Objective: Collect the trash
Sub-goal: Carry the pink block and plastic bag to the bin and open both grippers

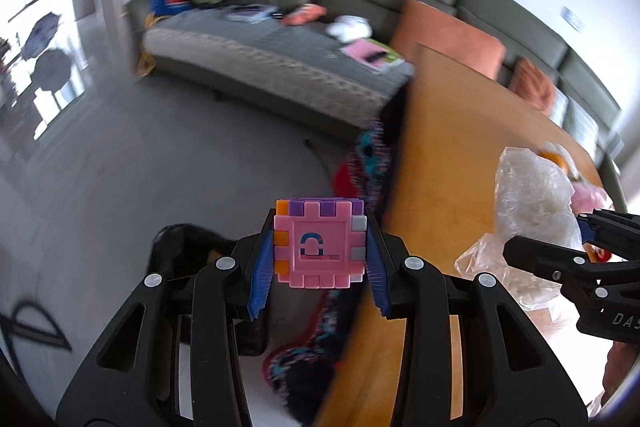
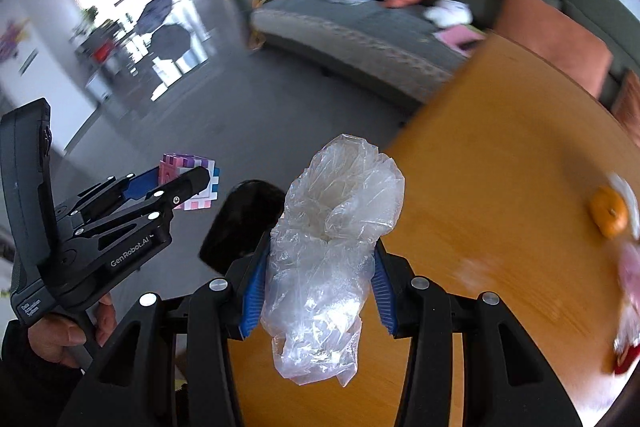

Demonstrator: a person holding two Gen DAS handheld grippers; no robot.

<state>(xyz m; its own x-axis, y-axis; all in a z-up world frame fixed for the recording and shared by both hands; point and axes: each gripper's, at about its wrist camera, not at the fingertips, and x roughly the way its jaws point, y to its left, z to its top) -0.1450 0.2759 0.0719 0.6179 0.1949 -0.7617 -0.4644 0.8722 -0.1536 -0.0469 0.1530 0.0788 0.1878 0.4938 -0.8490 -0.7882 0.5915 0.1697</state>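
My left gripper (image 1: 319,247) is shut on a pink and purple block cube (image 1: 320,243) and holds it in the air beyond the left edge of the wooden table (image 1: 460,131). The cube also shows in the right wrist view (image 2: 188,183), held by the left gripper (image 2: 176,189). My right gripper (image 2: 318,259) is shut on a crumpled clear plastic bag (image 2: 332,239) over the table's left edge (image 2: 500,147). The bag also shows in the left wrist view (image 1: 532,211), with the right gripper (image 1: 560,247) on it. A black bin (image 2: 240,223) sits on the floor below, between both grippers.
A grey-green sofa (image 1: 280,59) with orange cushions (image 1: 448,39) and scattered items stands behind. A colourful rug (image 1: 360,179) lies beside the table. An orange (image 2: 608,211) and pink and red items (image 2: 628,307) lie on the table at right. Grey floor spreads to the left.
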